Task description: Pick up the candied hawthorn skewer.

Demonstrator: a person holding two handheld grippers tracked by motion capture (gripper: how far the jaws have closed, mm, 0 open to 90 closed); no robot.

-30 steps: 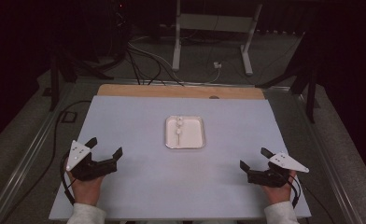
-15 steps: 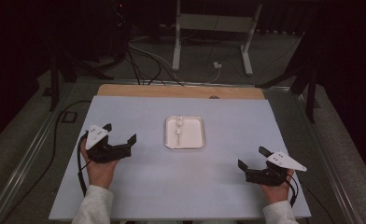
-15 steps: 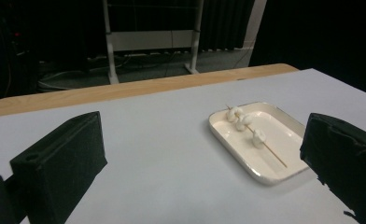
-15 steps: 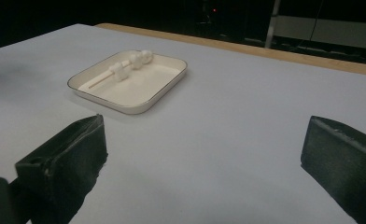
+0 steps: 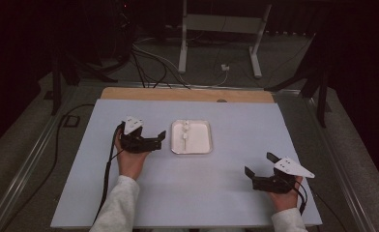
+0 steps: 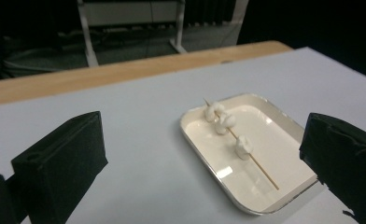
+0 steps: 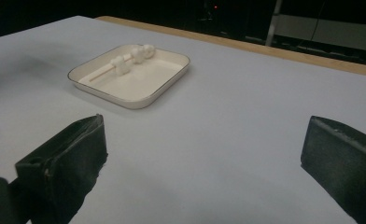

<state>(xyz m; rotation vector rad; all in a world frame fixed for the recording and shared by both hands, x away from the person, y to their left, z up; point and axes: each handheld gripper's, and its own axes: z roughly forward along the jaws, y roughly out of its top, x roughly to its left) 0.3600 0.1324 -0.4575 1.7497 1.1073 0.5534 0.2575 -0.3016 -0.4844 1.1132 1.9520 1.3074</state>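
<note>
Overhead, left gripper (image 5: 155,137) sat just left of white tray (image 5: 205,145), jaws spread wide, holding nothing. Right gripper (image 5: 258,164) sat well apart from tray, down toward table's (image 5: 236,193) near right corner, jaws also wide, empty.

Left gripper view: tray lay just ahead, between open jaws; skewer (image 6: 260,167) with three white marshmallow pieces (image 6: 242,146) lay inside it.

Right gripper view: tray (image 7: 125,101) lay far ahead, left of centre; jaws wide apart, empty.

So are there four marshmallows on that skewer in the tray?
No, the skewer in the tray carries three marshmallows, bunched toward its pointed end.
</note>
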